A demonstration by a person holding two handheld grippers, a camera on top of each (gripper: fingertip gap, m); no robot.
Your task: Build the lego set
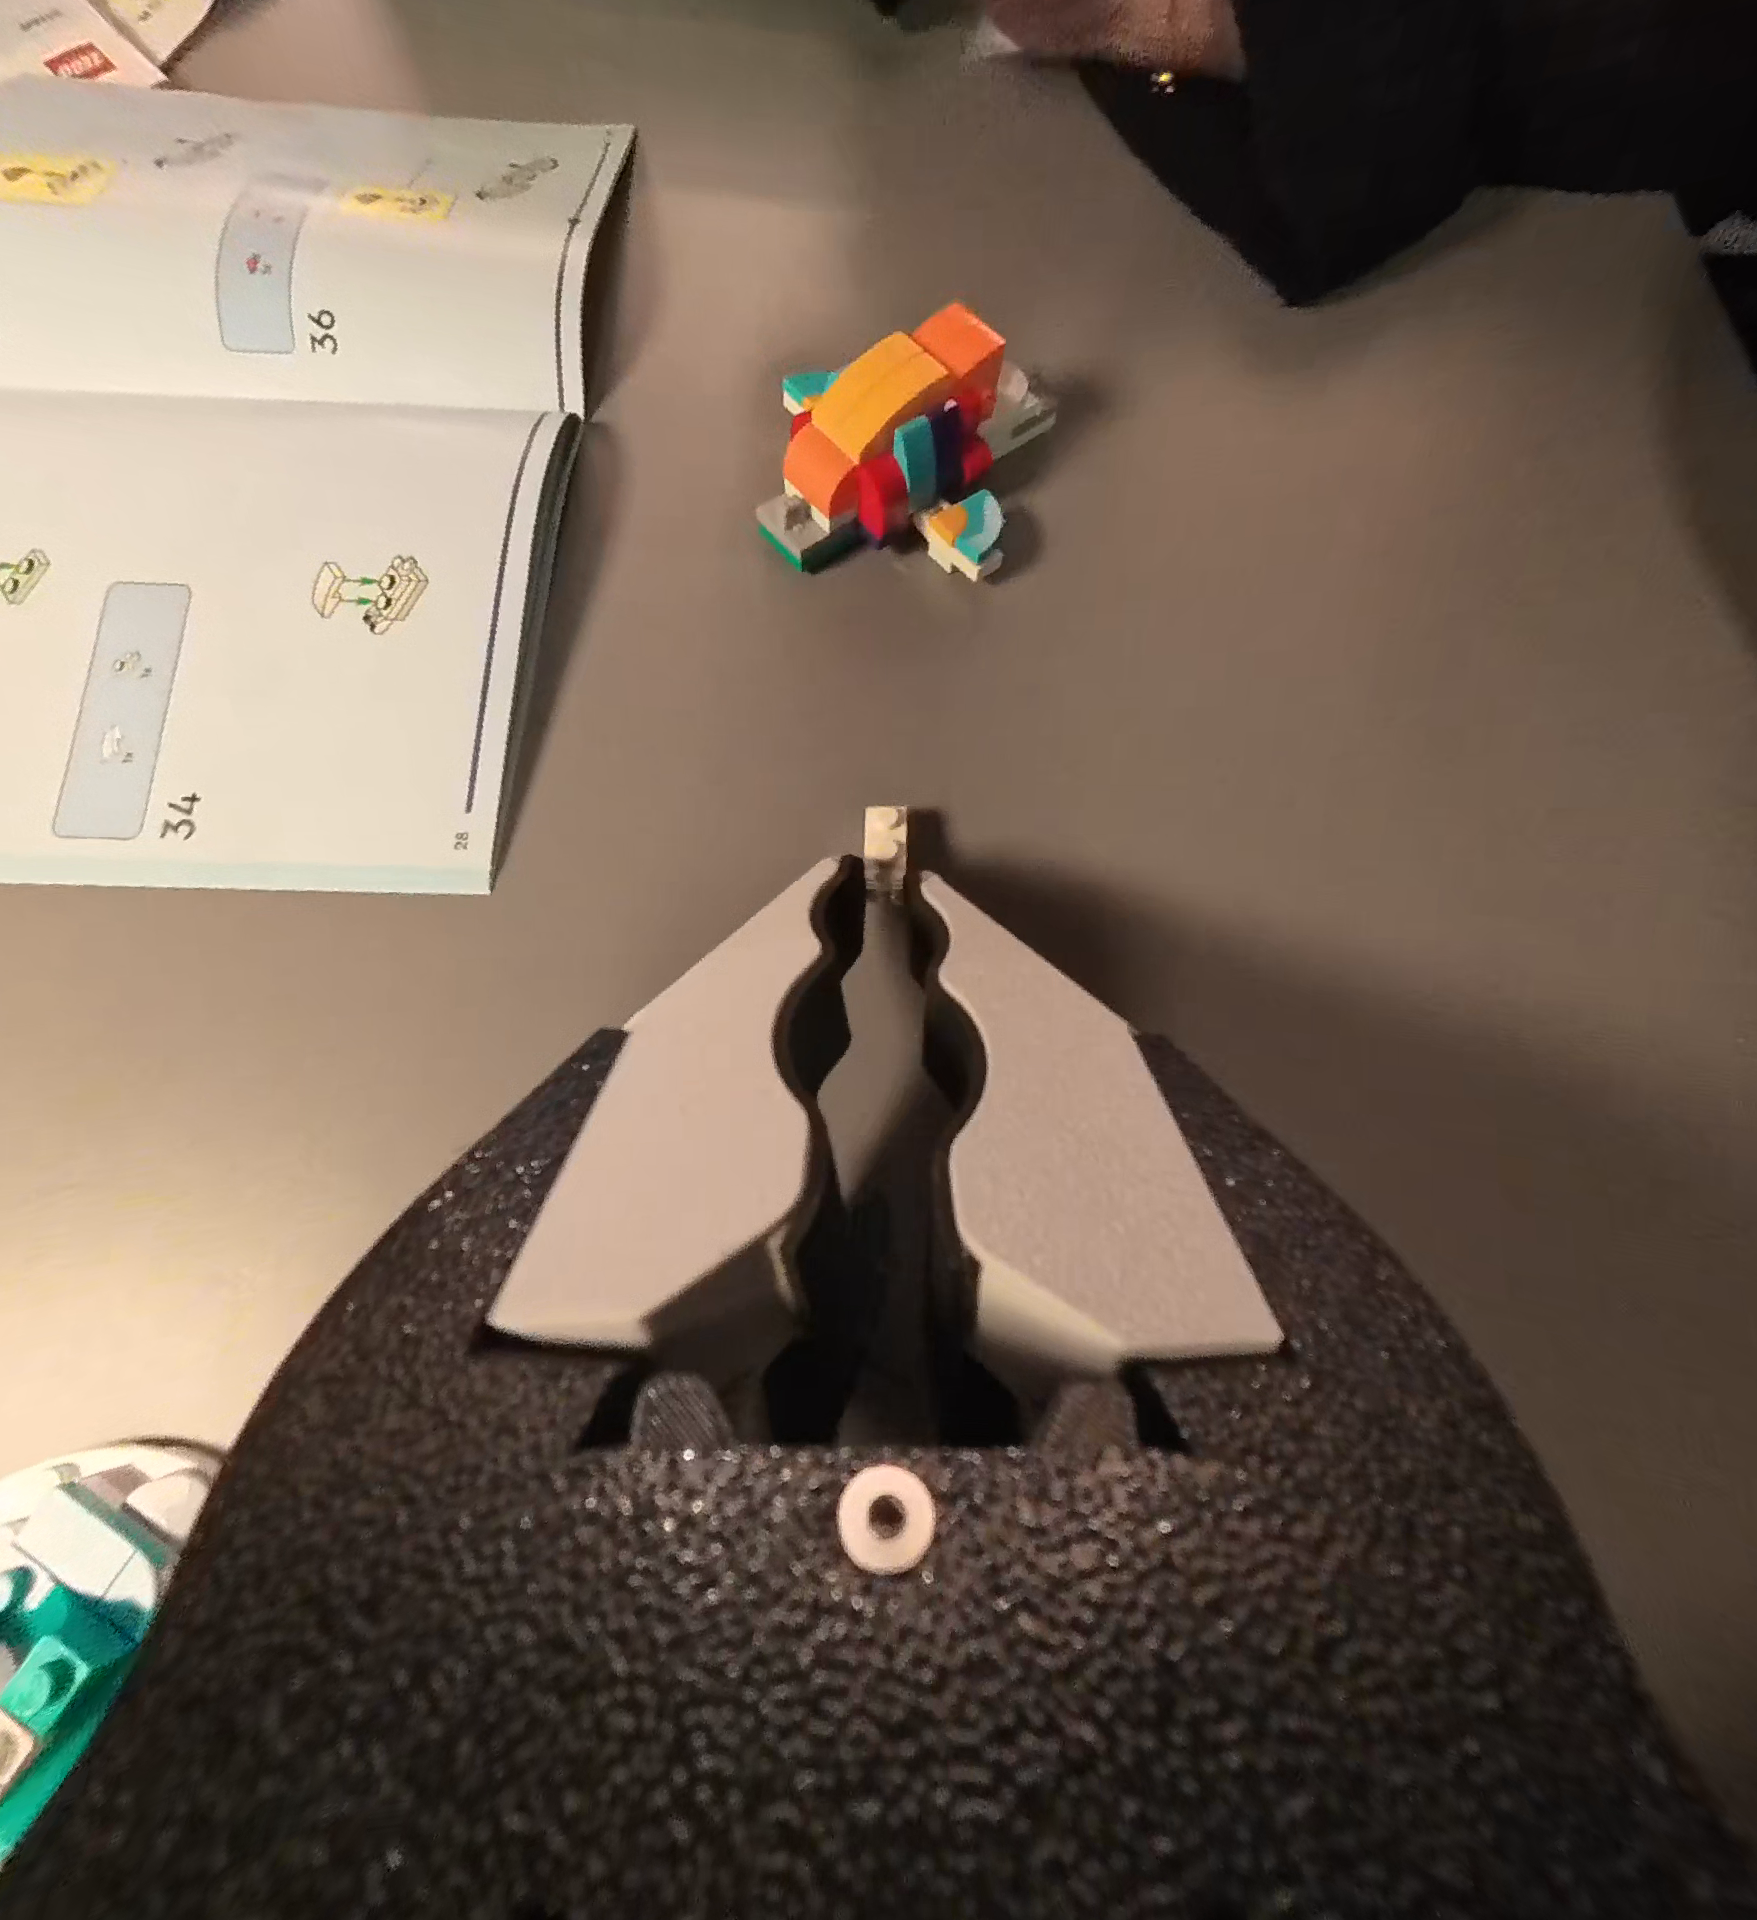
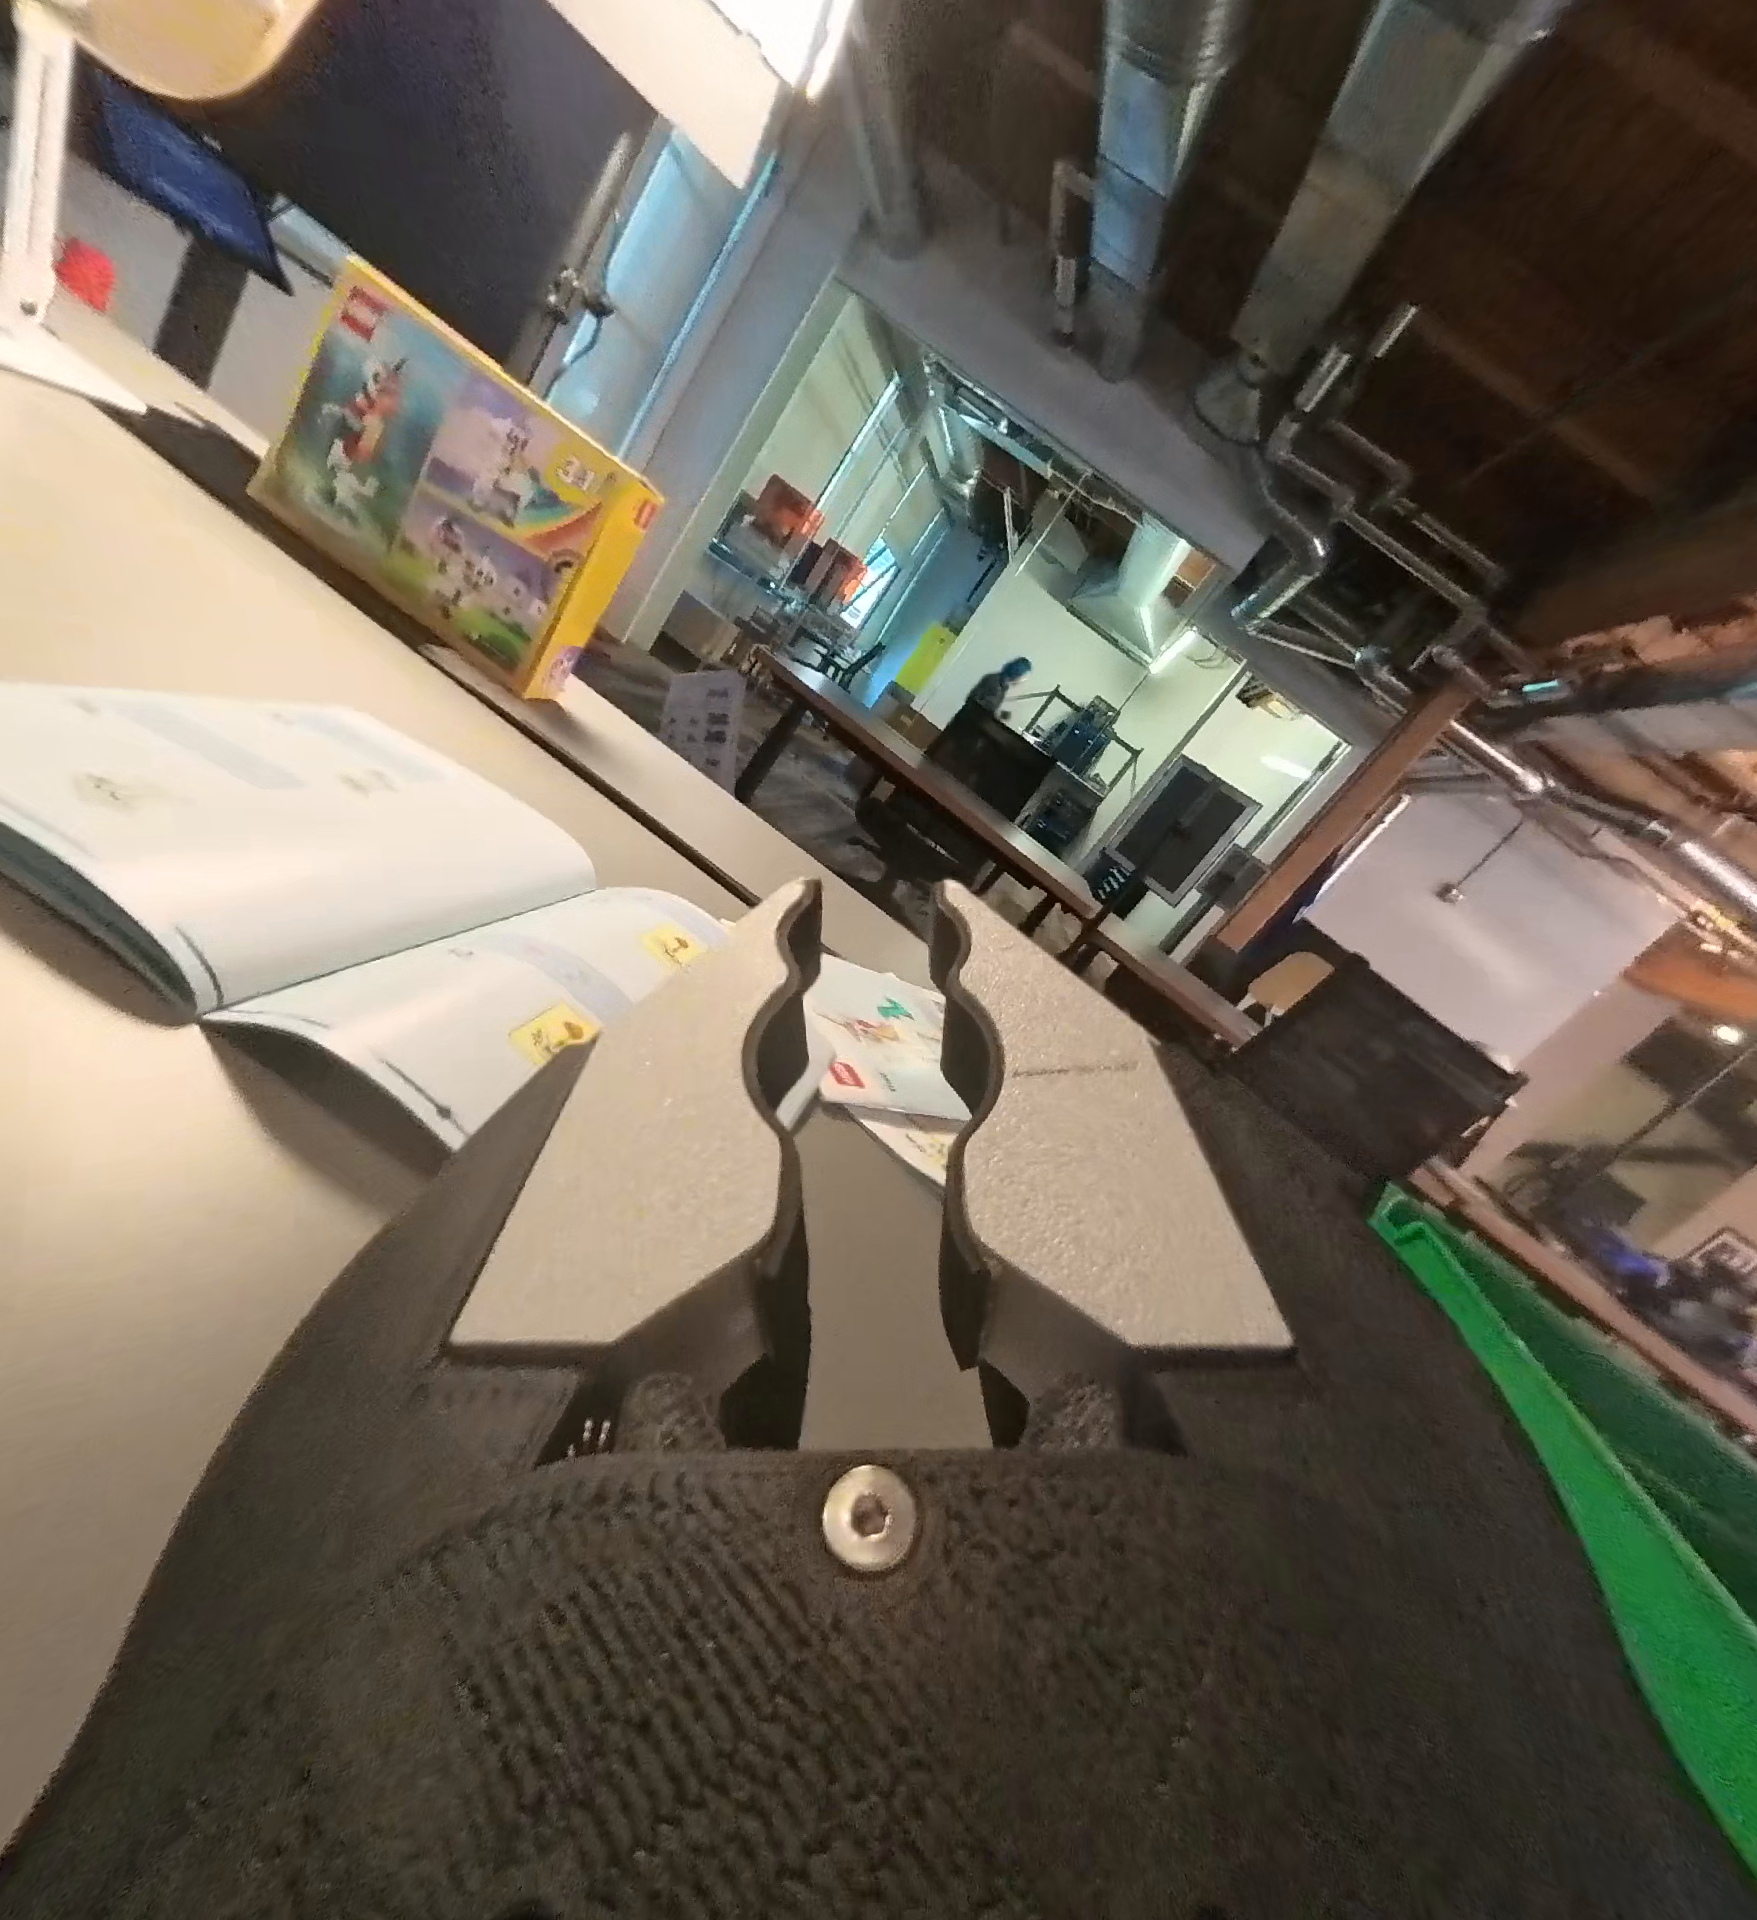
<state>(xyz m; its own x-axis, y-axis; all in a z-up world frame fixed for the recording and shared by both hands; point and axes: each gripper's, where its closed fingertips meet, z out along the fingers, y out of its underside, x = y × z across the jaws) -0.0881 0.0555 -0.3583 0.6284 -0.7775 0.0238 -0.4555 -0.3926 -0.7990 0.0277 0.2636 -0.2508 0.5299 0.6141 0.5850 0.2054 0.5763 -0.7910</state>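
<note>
Left gripper (image 1: 885, 878) over the grey table (image 1: 1269, 831), jaws nearly closed, pinching a small cream brick (image 1: 886, 844) at the very tips, brick poking out past them. Farther ahead on the table, well apart from the brick, a partly built model (image 1: 905, 457) in orange, yellow, teal and red. Open booklet (image 1: 230, 499) lying flat to the left of the model. At the lower left edge, a pile of loose teal and white bricks (image 1: 12, 1662), partly hidden behind the gripper body.

Right gripper (image 2: 874, 904) tilted, pointing low across the table (image 2: 74, 1195), jaws parted with a clear gap, holding nothing. Booklet (image 2: 261, 831) to its left, yellow box (image 2: 458, 530) standing beyond it near the table's far edge. Green bin (image 2: 1632, 1507) at the right
</note>
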